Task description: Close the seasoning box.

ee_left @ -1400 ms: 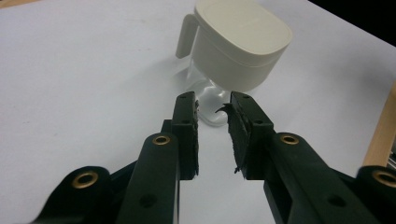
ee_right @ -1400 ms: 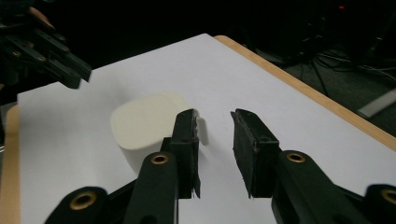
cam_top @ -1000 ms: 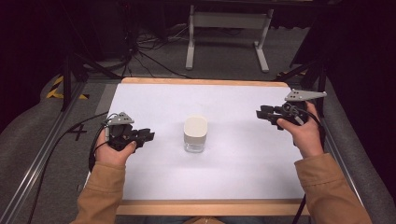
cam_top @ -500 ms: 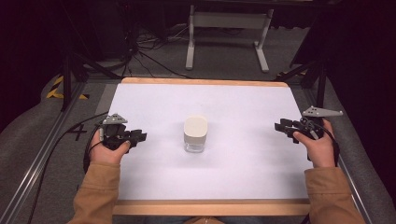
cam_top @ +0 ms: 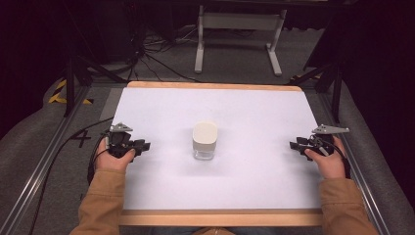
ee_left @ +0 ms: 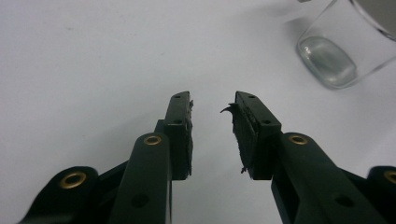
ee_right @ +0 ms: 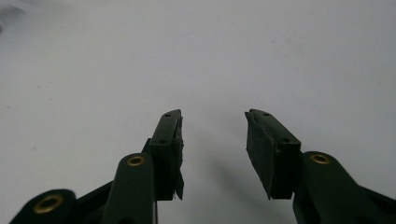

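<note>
A small clear glass jar (cam_top: pixel 205 141) with a cream lid stands upright at the middle of the white table top (cam_top: pixel 244 112). Its glass base (ee_left: pixel 329 60) shows at the upper right of the left gripper view. My left gripper (cam_top: pixel 143 145) rests at the table's left edge, pointing right toward the jar, well apart from it. It is open (ee_left: pixel 212 102) with nothing between its pads. My right gripper (cam_top: pixel 293 145) rests at the right edge, pointing left. It is open (ee_right: pixel 212 116) over bare white surface.
A wooden rim (cam_top: pixel 215 86) borders the table. Metal rails (cam_top: pixel 44 176) run along both sides. Cables (cam_top: pixel 161 61) and a white metal stand (cam_top: pixel 237 22) lie on the floor beyond the far edge.
My right gripper has come back toward me and down to the table's right edge. My left gripper has drawn slightly back to the left. The jar has stayed put.
</note>
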### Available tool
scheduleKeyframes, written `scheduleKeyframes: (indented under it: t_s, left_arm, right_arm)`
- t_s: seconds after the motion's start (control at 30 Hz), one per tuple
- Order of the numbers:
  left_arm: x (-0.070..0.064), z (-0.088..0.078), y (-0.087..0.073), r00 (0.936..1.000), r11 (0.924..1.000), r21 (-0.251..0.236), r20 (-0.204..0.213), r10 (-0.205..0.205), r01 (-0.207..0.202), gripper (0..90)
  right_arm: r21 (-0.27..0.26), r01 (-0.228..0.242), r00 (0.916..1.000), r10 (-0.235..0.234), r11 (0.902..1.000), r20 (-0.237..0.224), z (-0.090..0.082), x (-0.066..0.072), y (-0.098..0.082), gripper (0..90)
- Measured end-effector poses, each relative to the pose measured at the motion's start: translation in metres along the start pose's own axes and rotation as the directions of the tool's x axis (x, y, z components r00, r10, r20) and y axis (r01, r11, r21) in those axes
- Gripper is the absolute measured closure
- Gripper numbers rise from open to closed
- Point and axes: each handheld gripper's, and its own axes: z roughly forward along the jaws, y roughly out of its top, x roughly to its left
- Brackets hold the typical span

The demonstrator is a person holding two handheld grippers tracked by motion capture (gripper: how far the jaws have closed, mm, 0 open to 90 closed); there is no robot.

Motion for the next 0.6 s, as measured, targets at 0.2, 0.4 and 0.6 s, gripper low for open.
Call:
scheduleKeyframes:
  t_s: [0.2,0.4,0.6]
  left_arm:
    - [0.0,0.003,-0.001,1.0,1.0,0.009,-0.009,0.003,-0.003,67.4]
    - [-0.005,0.006,-0.001,0.9986,0.9983,0.026,-0.011,0.052,-0.052,66.6]
    - [-0.008,0.009,0.0,0.9964,0.9957,0.038,0.002,0.084,-0.084,65.8]
  right_arm:
    - [-0.001,0.011,0.9999,-0.011,0.9999,0.007,0.004,0.001,-0.005,56.3]
    - [-0.003,0.018,0.9998,-0.018,0.9998,0.001,0.008,0.004,-0.007,55.6]
    - [0.039,0.045,0.999,-0.045,0.9982,0.005,0.013,0.01,-0.007,54.7]
